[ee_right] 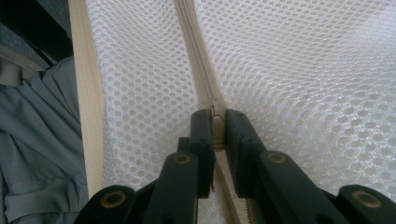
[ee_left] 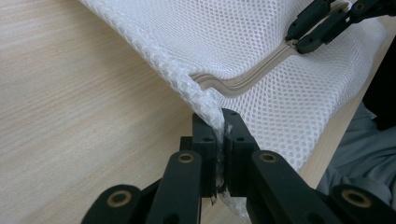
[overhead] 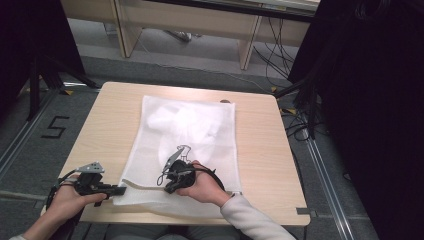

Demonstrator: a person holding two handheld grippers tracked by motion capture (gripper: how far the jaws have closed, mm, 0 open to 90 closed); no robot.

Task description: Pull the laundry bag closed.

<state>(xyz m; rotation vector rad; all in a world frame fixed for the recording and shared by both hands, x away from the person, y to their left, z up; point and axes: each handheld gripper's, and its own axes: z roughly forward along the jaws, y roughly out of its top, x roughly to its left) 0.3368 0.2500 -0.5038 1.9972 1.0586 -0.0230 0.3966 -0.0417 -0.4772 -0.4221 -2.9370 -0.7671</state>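
Pale wood table (overhead: 107, 125) carries a white mesh bag (overhead: 192, 130) lying flat across its middle, its zipper (ee_right: 201, 79) running along the near edge. My left gripper (ee_left: 219, 140) is clamped on the bag's near-left corner, and my right gripper (ee_right: 215, 130) pinches the zipper's slider further right.

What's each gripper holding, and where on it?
Left gripper pinches the mesh bag at its corner edge. Right gripper is closed on the bag's zipper, apparently at the slider.
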